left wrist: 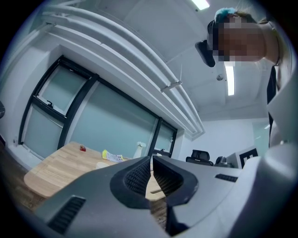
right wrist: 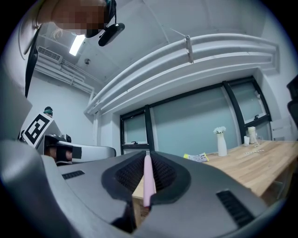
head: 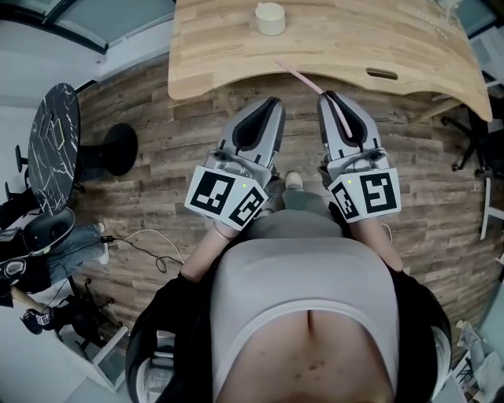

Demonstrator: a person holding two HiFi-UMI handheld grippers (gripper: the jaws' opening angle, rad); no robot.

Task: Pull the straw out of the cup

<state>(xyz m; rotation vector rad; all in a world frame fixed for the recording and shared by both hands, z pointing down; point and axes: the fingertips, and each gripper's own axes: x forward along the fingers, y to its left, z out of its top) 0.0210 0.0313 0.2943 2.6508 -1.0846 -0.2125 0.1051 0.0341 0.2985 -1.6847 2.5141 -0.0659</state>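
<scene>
Above the wood-plank floor [head: 197,142], at the edge of the wooden table [head: 354,43], we are holding both grippers side by side. We are clamping the jaws of the right gripper [head: 327,97] onto the pink straw [head: 304,79], which is sitting outside the cup [head: 270,19], free end over the tabletop. We are holding the left gripper [head: 273,101] with jaws together, gripping nothing.
</scene>
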